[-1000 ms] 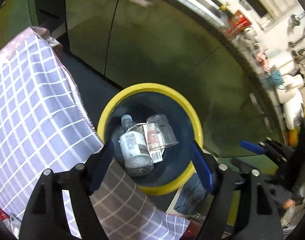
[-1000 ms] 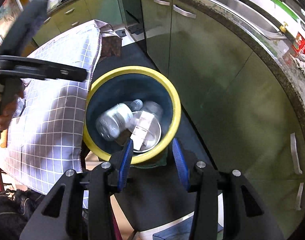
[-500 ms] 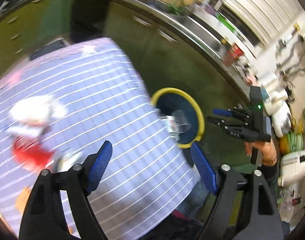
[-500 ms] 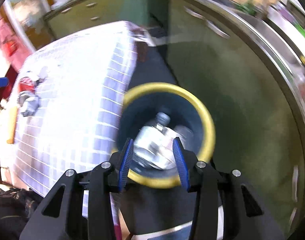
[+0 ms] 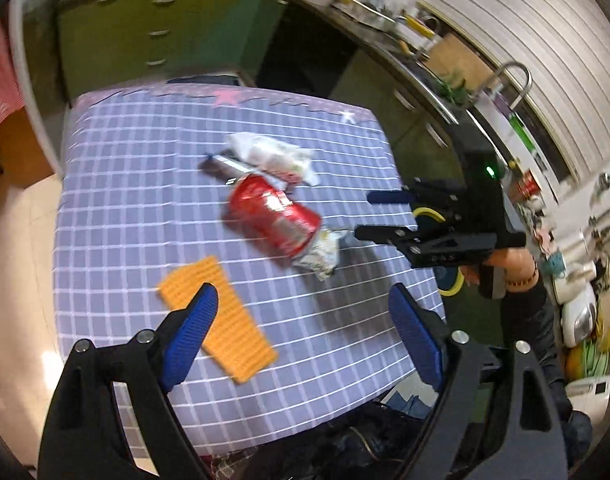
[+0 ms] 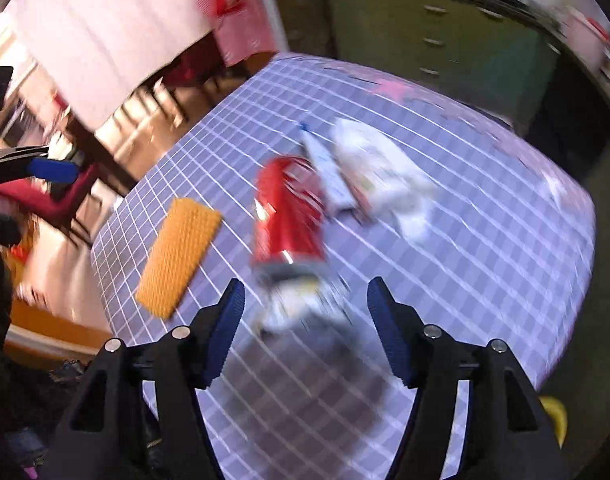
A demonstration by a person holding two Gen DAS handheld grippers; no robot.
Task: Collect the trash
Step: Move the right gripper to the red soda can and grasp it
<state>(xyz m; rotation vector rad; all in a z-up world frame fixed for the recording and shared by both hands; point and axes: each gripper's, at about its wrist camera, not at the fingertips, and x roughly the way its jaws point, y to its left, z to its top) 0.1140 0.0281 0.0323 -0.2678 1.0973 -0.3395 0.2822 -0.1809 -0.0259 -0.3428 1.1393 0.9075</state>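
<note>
Left wrist view: left gripper [image 5: 301,336] held above near edge of table under lilac cloth with white grid [image 5: 117,184], blue-padded fingers spread wide, nothing between them. Crushed red drink can [image 5: 275,220] lying on its side mid-table, well ahead of fingertips. Crumpled pale wrapper [image 5: 319,252] touching can's near end; white crumpled plastic bag [image 5: 275,156] and narrow silver-white tube [image 5: 227,164] just beyond can. Flat orange ribbed mat [image 5: 219,320] directly ahead of left finger, partly overlapped by it. Right gripper [image 5: 389,216] seen at right, over table edge, fingers parted, empty. Yellow-rimmed bin [image 5: 451,284] partly visible behind it.

Right wrist view, blurred by motion: right gripper [image 6: 305,320] fingers apart, holding nothing. Red can [image 6: 289,216] straight ahead, between finger lines; pale wrapper [image 6: 293,300] closest to tips. Tube [image 6: 329,168] and white bag [image 6: 381,176] beyond; orange mat [image 6: 179,256] off to left. Blue fingertip of left gripper [image 6: 51,170] at far left edge.
</note>
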